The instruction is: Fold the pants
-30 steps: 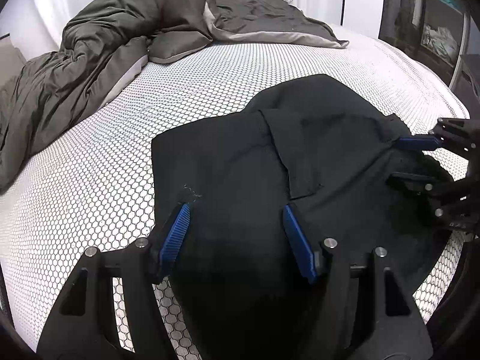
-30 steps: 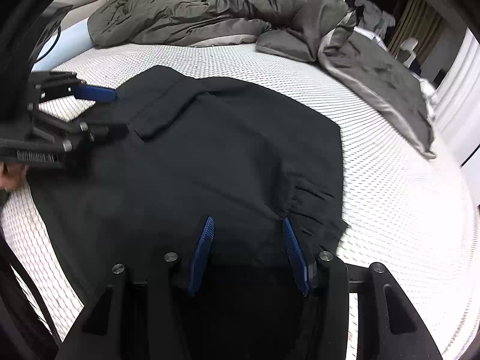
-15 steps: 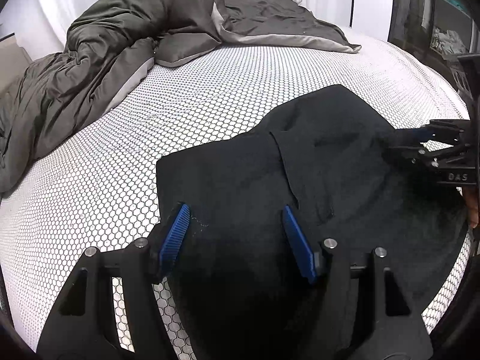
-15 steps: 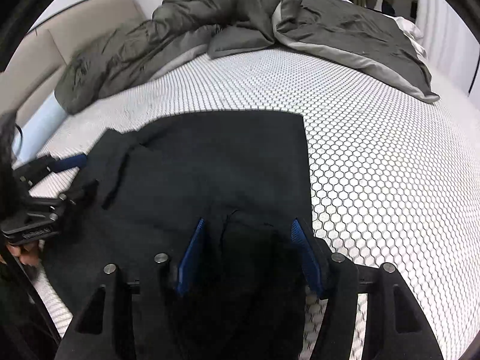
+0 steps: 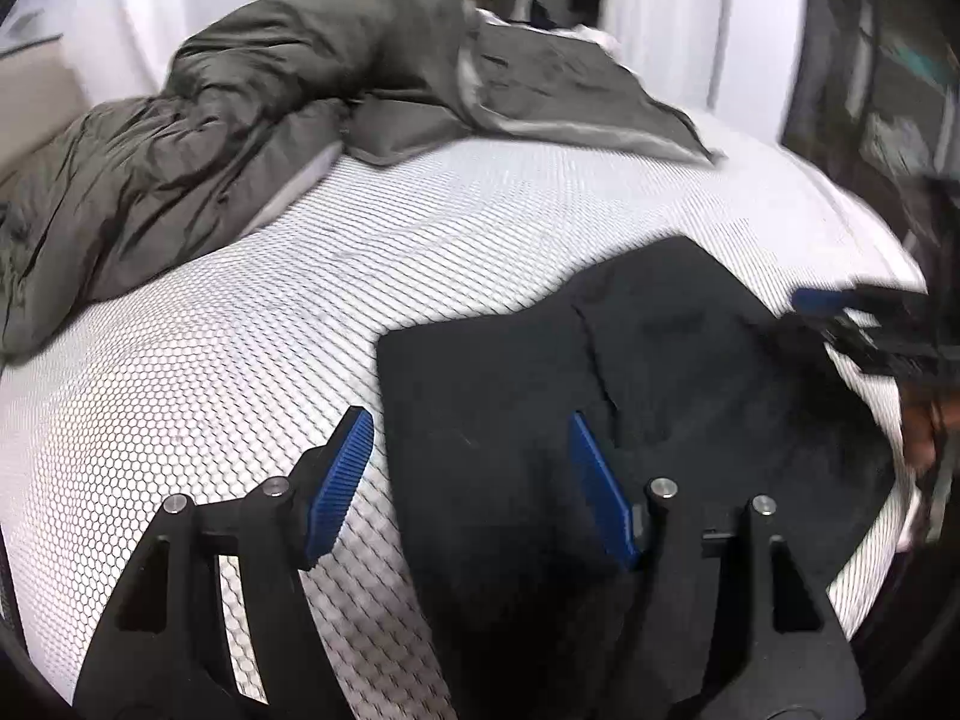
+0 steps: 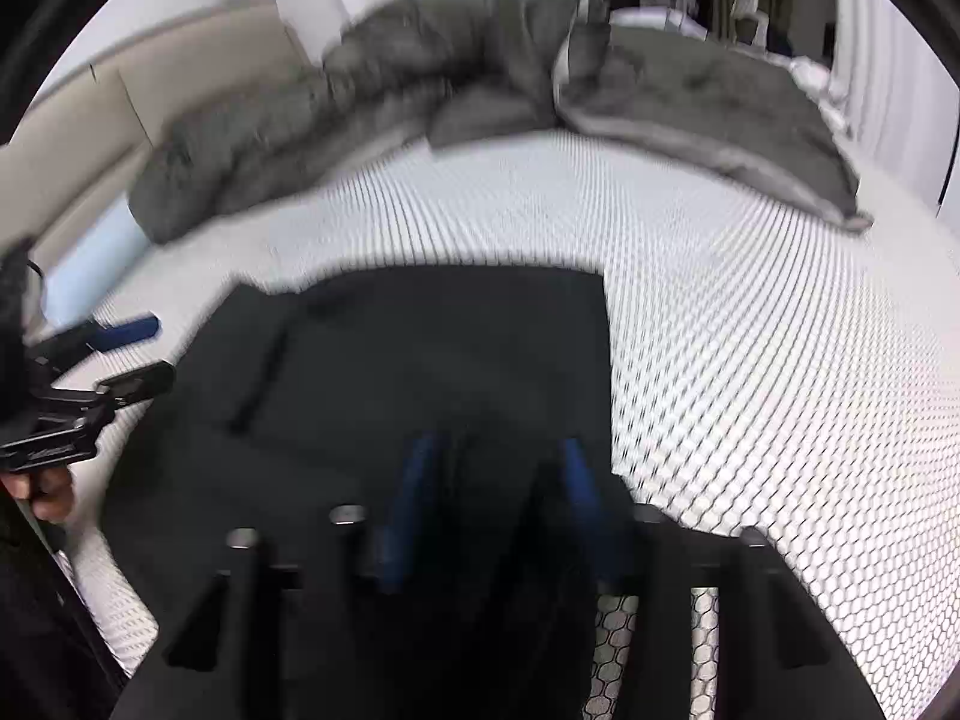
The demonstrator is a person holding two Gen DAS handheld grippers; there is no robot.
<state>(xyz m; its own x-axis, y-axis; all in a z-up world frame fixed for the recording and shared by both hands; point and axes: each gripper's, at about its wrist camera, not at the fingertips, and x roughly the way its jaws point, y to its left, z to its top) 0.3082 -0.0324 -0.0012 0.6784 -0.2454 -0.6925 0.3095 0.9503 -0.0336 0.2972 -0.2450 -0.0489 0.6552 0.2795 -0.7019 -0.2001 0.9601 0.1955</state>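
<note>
Right wrist view is motion-blurred: the right tool (image 6: 492,480) shows smeared fingers, its jaws opening, and whether cloth lies between them cannot be told. The pants' (image 5: 690,408) near edge is hidden under both tools' frames. In the left wrist view the right tool (image 5: 840,318) is blurred and cut by the edge, as is the hand (image 5: 921,426) behind it.

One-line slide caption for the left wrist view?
Open left gripper above black pants folded on a honeycomb-patterned mattress.
</note>
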